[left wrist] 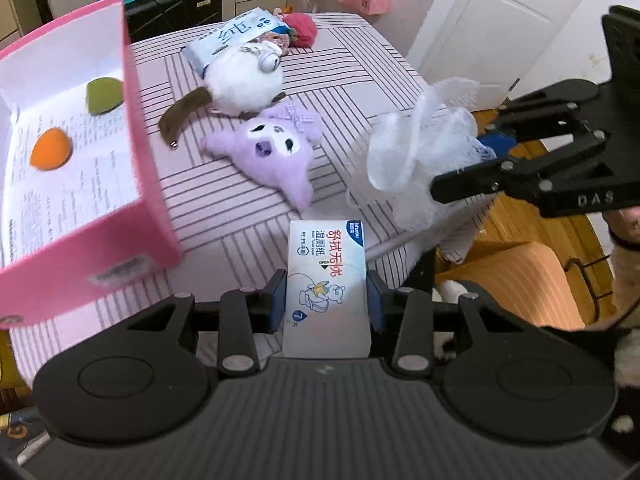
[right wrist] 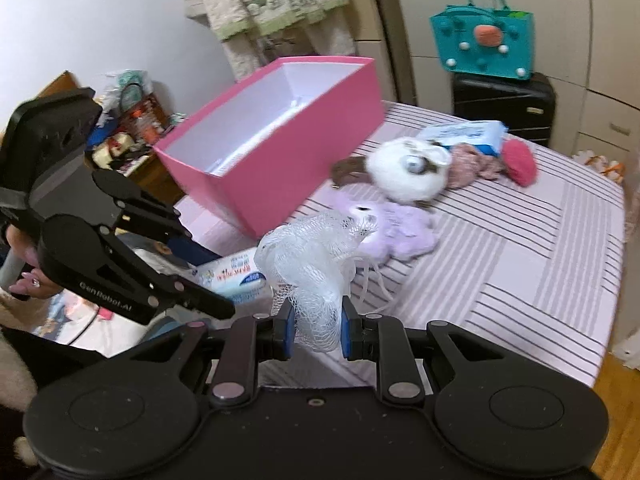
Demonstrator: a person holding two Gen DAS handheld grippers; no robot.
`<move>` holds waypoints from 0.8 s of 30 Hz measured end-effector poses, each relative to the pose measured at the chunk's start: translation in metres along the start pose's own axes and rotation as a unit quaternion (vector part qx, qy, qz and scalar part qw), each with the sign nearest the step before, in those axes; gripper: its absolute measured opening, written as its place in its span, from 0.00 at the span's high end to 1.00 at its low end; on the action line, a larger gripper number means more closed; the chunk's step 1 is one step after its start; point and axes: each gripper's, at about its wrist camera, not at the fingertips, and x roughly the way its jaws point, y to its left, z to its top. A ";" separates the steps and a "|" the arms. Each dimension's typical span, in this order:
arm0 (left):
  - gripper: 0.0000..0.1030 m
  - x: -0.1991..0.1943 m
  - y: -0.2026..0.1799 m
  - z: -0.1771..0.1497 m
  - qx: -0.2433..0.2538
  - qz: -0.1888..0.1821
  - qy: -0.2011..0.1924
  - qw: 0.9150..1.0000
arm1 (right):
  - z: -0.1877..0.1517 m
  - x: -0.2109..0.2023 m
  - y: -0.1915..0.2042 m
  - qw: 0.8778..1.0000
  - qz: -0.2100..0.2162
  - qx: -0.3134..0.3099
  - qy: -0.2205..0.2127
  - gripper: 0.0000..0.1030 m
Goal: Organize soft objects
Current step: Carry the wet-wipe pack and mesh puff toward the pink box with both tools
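Note:
My left gripper (left wrist: 326, 304) is shut on a white wet-wipes pack (left wrist: 326, 276), held above the bed's near edge, right of the pink box (left wrist: 148, 184). The box holds an orange ball (left wrist: 51, 154) and a green ball (left wrist: 103, 96). My right gripper (right wrist: 316, 332) is shut on a white mesh bath pouf (right wrist: 312, 264), also seen in the left wrist view (left wrist: 416, 148). On the striped bed (right wrist: 520, 248) lie a purple plush (left wrist: 276, 152), a white furry plush (left wrist: 246, 80), a blue tissue pack (left wrist: 230, 38) and a red plush (left wrist: 302, 28).
A pink patterned scrunchie (right wrist: 472, 164) lies beside the red plush. A black suitcase (right wrist: 504, 104) with a teal bag (right wrist: 482, 44) on top stands beyond the bed. A cluttered side table (right wrist: 128, 136) is left of the box. A white door (left wrist: 500, 20) is at right.

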 end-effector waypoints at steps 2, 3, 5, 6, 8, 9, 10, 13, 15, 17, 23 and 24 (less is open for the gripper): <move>0.62 -0.011 0.004 -0.005 -0.002 0.005 -0.008 1.000 | 0.005 0.000 0.008 1.000 0.015 0.000 0.001 0.76; 0.62 -0.017 0.006 -0.008 -0.004 0.008 -0.014 1.000 | 0.007 0.000 0.011 1.000 0.020 -0.001 0.001 0.76; 0.62 -0.027 0.013 -0.010 -0.011 0.008 -0.026 1.000 | 0.014 0.002 0.018 0.999 0.031 -0.006 0.001 0.76; 0.62 -0.033 0.017 -0.013 -0.014 0.006 -0.032 0.999 | 0.017 0.003 0.022 0.999 0.037 -0.008 0.002 0.76; 0.62 -0.045 0.024 -0.016 -0.017 0.007 -0.044 0.999 | 0.026 0.005 0.030 0.998 0.054 -0.011 0.003 0.76; 0.62 -0.049 0.028 -0.017 -0.018 0.009 -0.048 0.999 | 0.030 0.006 0.033 0.998 0.065 -0.010 0.005 0.76; 0.62 -0.055 0.033 -0.019 -0.024 0.014 -0.051 0.998 | 0.035 0.008 0.036 0.997 0.081 -0.007 0.006 0.76; 0.62 -0.071 0.050 -0.021 -0.036 0.030 -0.058 0.997 | 0.049 0.010 0.047 0.994 0.107 -0.011 -0.001 0.76; 0.62 -0.084 0.059 -0.021 -0.038 0.043 -0.072 0.996 | 0.059 0.013 0.054 0.993 0.115 -0.015 -0.005 0.76; 0.62 -0.093 0.067 -0.020 -0.040 0.051 -0.087 0.994 | 0.070 0.017 0.061 0.992 0.119 -0.026 -0.010 0.76; 0.62 -0.096 0.099 -0.008 -0.040 0.049 -0.127 0.990 | 0.110 0.034 0.070 0.987 0.156 -0.039 -0.028 0.76; 0.62 -0.093 0.108 -0.006 -0.049 0.048 -0.131 0.989 | 0.117 0.039 0.070 0.986 0.161 -0.036 -0.030 0.76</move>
